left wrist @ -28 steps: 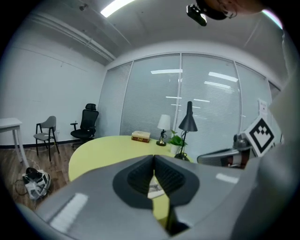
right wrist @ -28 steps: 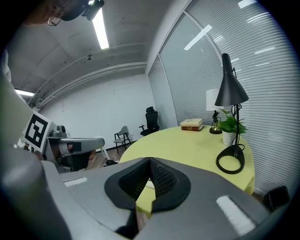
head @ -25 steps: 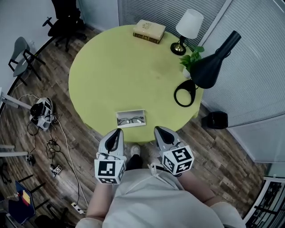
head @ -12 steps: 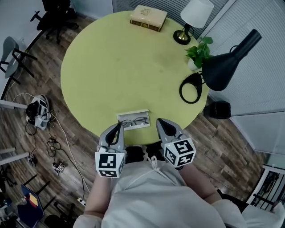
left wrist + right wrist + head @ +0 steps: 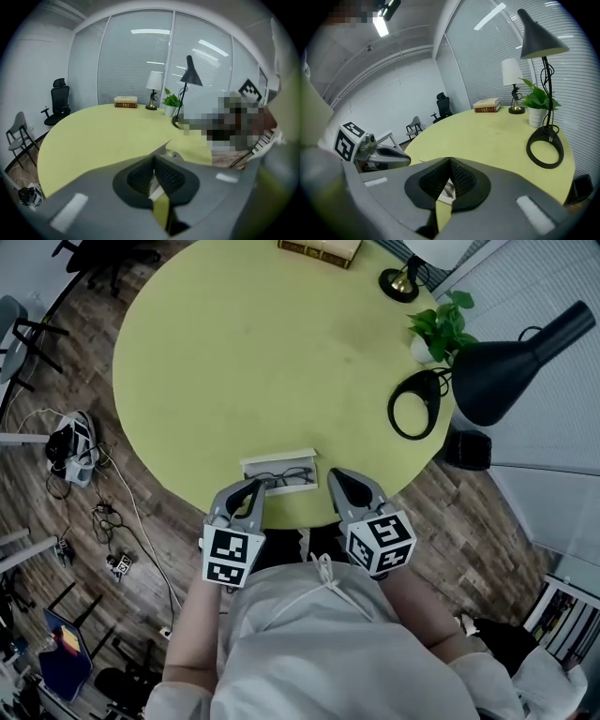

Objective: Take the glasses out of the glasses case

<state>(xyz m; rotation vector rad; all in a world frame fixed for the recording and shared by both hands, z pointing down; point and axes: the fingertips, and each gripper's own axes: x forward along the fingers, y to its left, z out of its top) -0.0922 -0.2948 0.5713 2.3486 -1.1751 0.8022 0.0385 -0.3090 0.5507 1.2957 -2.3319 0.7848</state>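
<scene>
One round yellow table (image 5: 244,362) w/ glasses case (image 5: 281,457) — wood floor (image 5: 473,545).

Grey-shelled left gripper (image 5: 253,487), right gripper (image 5: 336,475); black ribbed pads (image 5: 139,177); 1 black-white marker cube (image 5: 228,557) each. Pale top (image 5: 319,652), white drawstring (image 5: 323,579).

I can read no words, numbers or brand names anywhere from here. The cubes on the left gripper (image 5: 258,487) and the right gripper (image 5: 338,476) carry only black-and-white square marker patterns. Any print on the cover of the book (image 5: 319,247) is too small to read.
</scene>
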